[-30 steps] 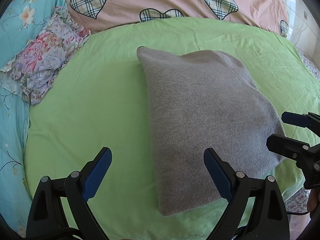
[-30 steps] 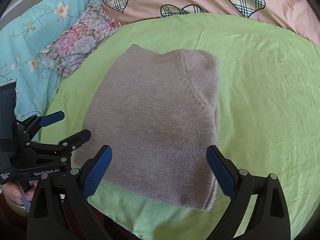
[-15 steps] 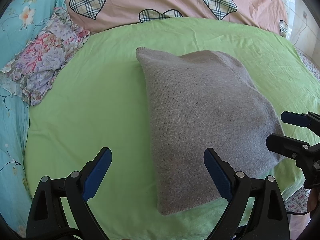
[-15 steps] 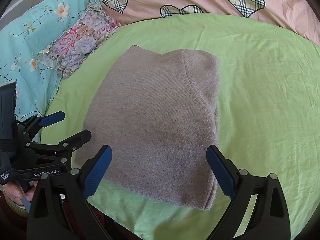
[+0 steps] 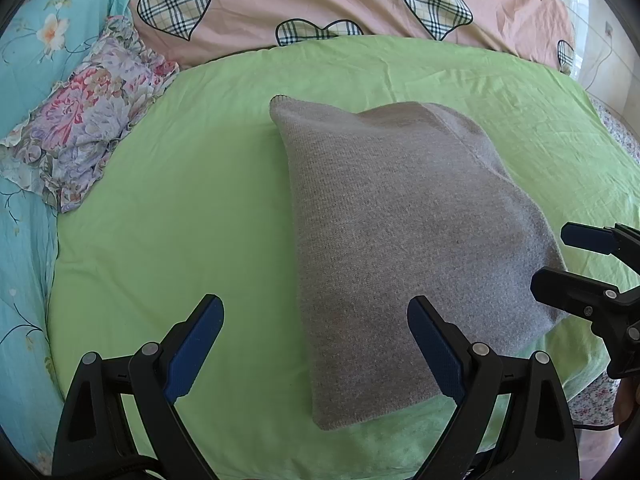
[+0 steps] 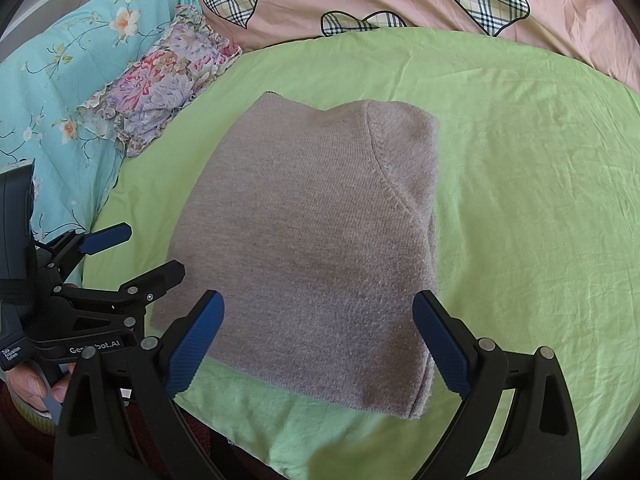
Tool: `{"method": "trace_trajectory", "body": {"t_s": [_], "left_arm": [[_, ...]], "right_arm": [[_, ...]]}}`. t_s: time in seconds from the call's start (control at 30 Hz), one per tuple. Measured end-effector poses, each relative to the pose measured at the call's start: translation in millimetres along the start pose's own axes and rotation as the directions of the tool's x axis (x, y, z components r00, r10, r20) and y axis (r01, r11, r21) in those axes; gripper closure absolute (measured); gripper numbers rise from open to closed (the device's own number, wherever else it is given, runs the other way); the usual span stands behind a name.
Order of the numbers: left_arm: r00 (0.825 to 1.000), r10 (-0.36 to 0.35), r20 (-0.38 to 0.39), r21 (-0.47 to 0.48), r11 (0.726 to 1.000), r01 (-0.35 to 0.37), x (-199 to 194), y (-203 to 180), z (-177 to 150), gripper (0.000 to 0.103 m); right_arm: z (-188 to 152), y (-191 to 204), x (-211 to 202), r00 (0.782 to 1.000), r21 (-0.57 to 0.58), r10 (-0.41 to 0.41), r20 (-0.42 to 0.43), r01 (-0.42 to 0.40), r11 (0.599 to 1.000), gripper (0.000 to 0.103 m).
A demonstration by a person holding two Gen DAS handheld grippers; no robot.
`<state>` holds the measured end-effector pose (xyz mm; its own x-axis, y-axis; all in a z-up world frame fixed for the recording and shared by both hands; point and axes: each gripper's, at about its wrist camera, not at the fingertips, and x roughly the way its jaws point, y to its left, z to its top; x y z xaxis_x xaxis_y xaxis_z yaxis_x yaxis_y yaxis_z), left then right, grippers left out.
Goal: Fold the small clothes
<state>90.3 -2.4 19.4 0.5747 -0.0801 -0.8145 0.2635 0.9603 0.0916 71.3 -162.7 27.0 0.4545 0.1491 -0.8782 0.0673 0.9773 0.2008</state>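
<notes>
The grey knitted sweater [image 5: 404, 240] lay folded into a compact rectangle on the green bedsheet [image 5: 192, 208], unmoved over the last second. I held the left hand-held gripper [image 5: 316, 344] and right hand-held gripper [image 6: 318, 340] spread apart, empty, hovering near; I judged the folding finished.

Black hand-held gripper [image 5: 316, 344], blue ribbed pads [image 5: 434, 350], silver screws.

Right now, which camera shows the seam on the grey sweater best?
The right wrist view: the seam curves plainly across the grey sweater. The left wrist view shows the sweater too, but its seam only faintly near the far edge.
</notes>
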Motion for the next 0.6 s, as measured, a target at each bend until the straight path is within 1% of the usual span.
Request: {"method": "trace_trajectory", "body": {"t_s": [0.6], "left_arm": [[1.000, -0.007, 0.005, 0.007, 1.000, 0.007, -2.0, -3.2, 3.5, 0.009]], "right_arm": [[1.9, 1.5, -4.9, 1.000, -0.002, -0.004, 0.008, 0.004, 1.000, 0.008]]}}
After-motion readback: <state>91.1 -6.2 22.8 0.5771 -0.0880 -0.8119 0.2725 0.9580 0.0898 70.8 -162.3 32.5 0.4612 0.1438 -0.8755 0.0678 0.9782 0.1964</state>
